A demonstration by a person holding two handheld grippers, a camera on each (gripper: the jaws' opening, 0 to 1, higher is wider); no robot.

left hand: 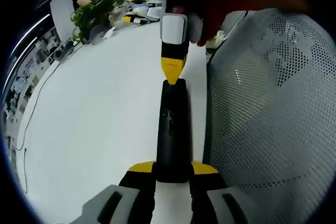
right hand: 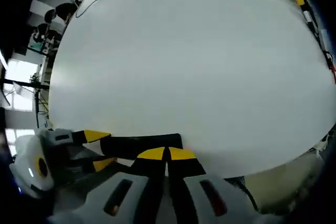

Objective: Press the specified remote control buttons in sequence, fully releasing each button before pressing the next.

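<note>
Remote control [left hand: 172, 135], frame centre, on white table [left hand: 94, 129] | left gripper [left hand: 172, 174] pinches its near end | right gripper [left hand: 171, 69], jaws together, tip on far end | we press straight down, then lift clear.

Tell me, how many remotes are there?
1. The black remote lies on the white table, held by the left gripper; the right gripper touches its far end.

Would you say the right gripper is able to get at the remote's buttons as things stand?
Probably yes: the left gripper clamps the remote at its near end, leaving its button face bare, and the right gripper's shut tip already sits at the far end.
</note>
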